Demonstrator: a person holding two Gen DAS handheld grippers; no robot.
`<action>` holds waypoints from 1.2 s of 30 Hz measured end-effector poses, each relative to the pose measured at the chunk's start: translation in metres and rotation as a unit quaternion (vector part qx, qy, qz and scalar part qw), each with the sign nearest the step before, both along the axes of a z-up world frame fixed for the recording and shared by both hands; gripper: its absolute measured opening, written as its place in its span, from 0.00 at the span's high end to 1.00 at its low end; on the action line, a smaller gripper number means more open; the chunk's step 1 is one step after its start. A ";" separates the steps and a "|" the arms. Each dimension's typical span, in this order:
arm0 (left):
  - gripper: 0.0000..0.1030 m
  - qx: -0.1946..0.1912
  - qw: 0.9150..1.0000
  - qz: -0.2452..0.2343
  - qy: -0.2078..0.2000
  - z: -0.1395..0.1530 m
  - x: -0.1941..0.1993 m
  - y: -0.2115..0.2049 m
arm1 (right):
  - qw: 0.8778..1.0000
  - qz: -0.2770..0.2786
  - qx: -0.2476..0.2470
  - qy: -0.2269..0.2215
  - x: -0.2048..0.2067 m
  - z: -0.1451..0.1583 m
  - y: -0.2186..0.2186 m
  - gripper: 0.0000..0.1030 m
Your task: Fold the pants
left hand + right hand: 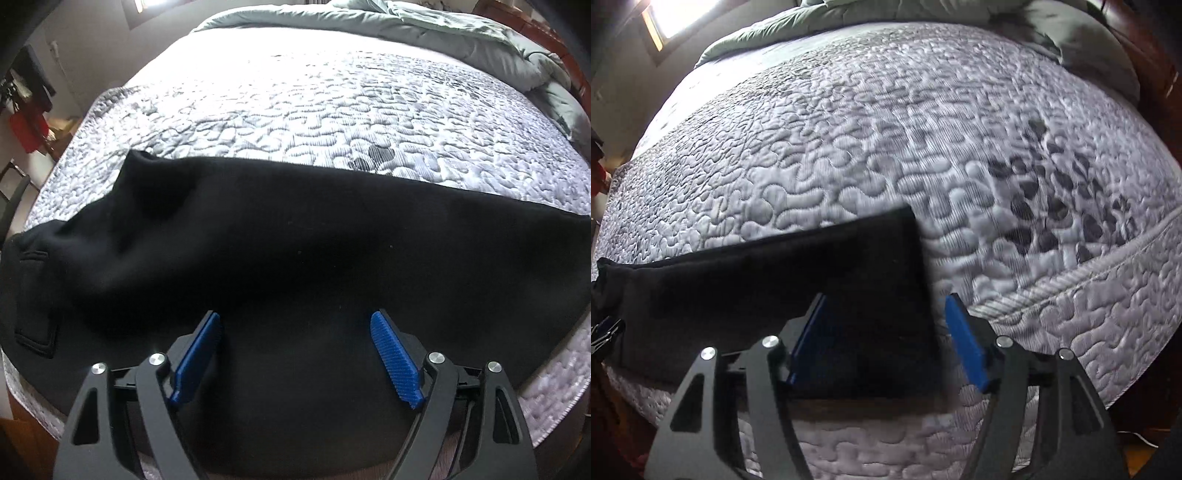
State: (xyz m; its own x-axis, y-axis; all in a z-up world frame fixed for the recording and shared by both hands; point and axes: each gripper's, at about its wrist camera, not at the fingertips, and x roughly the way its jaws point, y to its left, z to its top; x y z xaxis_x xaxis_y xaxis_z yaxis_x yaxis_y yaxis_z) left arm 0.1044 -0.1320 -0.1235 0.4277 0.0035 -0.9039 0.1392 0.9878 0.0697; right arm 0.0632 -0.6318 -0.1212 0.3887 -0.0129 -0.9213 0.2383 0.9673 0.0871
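Note:
Black pants [277, 240] lie flat along the near edge of the quilted mattress [295, 103], folded lengthwise, waist and a back pocket at the left. My left gripper [295, 321] is open, hovering over the middle of the pants, blue pads [391, 354] wide apart. In the right wrist view the leg-cuff end of the pants [812, 273] lies on the mattress [923, 129]. My right gripper [884, 302] is open above that cuff end, one finger over the cloth, the other just past its right edge.
A grey-green comforter [424, 33] is bunched at the far end of the bed. A reddish wooden bed frame [1145, 66] runs along the right. A chair and clutter [22, 110] stand at the left. The left gripper [605, 332] shows at the right wrist view's left edge.

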 end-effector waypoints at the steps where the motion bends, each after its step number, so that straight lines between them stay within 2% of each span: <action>1: 0.16 -0.001 1.000 0.002 -0.001 0.000 0.001 0.000 | 1.000 0.003 0.006 -0.001 -0.001 -0.003 -0.001 0.51; 4: 0.16 -0.003 1.000 0.001 0.004 0.001 0.001 0.001 | 1.000 0.021 -0.003 -0.003 0.003 -0.007 0.007 0.50; 5: 0.16 -0.004 1.000 0.001 0.007 0.001 0.002 0.000 | 1.000 0.026 -0.011 -0.011 0.006 -0.005 0.010 0.47; 7: 0.16 -0.009 1.000 0.007 0.012 0.003 0.002 0.003 | 0.999 0.025 -0.009 -0.026 0.014 -0.001 0.011 0.32; 9: 0.16 -0.016 1.000 0.017 0.015 0.004 0.002 0.007 | 0.999 0.018 -0.006 -0.040 0.023 0.004 0.009 0.28; 11: 0.17 -0.019 0.999 0.019 0.017 0.004 0.003 0.008 | 0.999 0.024 0.007 -0.041 0.033 0.003 0.007 0.39; 12: 0.17 -0.019 0.999 0.020 0.017 0.004 0.003 0.008 | 0.999 0.031 0.014 -0.033 0.038 0.000 0.006 0.59; 13: 0.17 -0.018 1.000 0.020 0.017 0.004 0.003 0.008 | 0.999 0.032 0.012 -0.028 0.040 -0.001 0.006 0.74; 15: 0.17 -0.019 0.999 0.021 0.018 0.005 0.001 0.008 | 0.999 0.040 -0.002 -0.020 0.044 -0.001 0.007 0.94; 18: 0.17 -0.024 0.999 0.022 0.008 0.009 0.000 0.007 | 0.999 0.020 0.001 -0.036 0.041 0.009 -0.003 0.95; 22: 0.16 0.004 1.000 0.017 0.002 0.001 0.004 -0.002 | 0.999 -0.008 0.034 -0.036 0.039 0.001 -0.021 0.95; 24: 0.13 0.005 1.000 0.021 -0.010 -0.003 0.006 -0.002 | 0.999 -0.012 0.032 -0.038 0.038 -0.004 -0.020 0.94; 27: 0.13 0.006 1.000 0.023 -0.015 -0.003 0.007 -0.003 | 0.998 -0.022 0.031 -0.048 0.034 -0.002 -0.019 0.81; 29: 0.14 0.004 1.000 0.023 -0.013 0.000 0.006 -0.002 | 0.997 -0.032 0.033 -0.054 0.025 0.004 -0.019 0.79; 31: 0.14 -0.004 1.000 0.024 -0.007 0.006 0.003 -0.002 | 0.997 -0.040 0.032 -0.051 0.012 0.011 -0.017 0.66; 35: 0.14 -0.029 0.999 0.019 -0.015 0.019 -0.009 -0.010 | 0.997 -0.062 0.031 -0.034 -0.024 0.021 -0.002 0.55; 36: 0.14 -0.029 0.999 0.013 -0.013 0.020 -0.010 -0.015 | 0.997 -0.069 0.037 -0.029 -0.032 0.021 0.000 0.50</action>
State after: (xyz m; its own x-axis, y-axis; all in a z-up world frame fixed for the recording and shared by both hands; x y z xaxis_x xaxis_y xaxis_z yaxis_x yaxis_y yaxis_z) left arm 0.0940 -0.1475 -0.1037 0.4517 -0.0376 -0.8914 0.1116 0.9936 0.0146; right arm 0.0312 -0.6316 -0.1006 0.4403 -0.0031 -0.8978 0.3605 0.9165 0.1736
